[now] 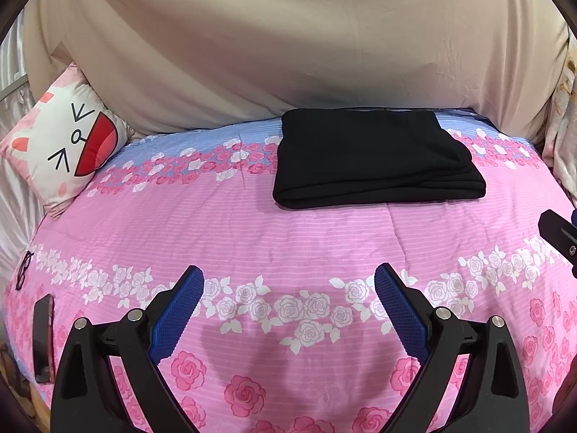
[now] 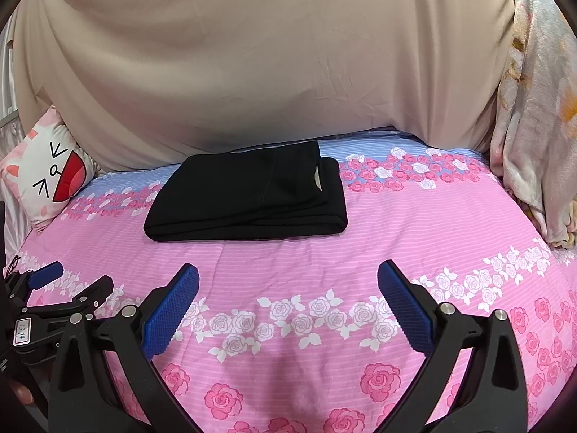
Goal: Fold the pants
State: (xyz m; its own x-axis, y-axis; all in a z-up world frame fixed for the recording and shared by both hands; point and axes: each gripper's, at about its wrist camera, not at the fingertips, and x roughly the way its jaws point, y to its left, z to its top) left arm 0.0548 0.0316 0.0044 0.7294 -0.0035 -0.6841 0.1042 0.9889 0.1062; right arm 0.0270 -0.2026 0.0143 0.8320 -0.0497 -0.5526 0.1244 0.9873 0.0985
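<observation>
Pants (image 1: pixel 375 158): black, folded into a compact rectangle, lying flat on my pink rose-print bedspread (image 1: pixel 288 238) toward its far side, near the beige drape (image 1: pixel 288 36). Left gripper (image 1: pixel 288 310): spread wide, empty, well short of the bundle. Right gripper (image 2: pixel 288 310): likewise spread, holding nothing. Fold looks finished; if tidying, I would press the layered near edge flat, not regrasp. Cat cushion (image 1: pixel 68 144): at left, clear.

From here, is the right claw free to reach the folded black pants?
Probably yes: the right claw is open and empty, and only bare pink bedspread lies between it and the folded black pants.
</observation>
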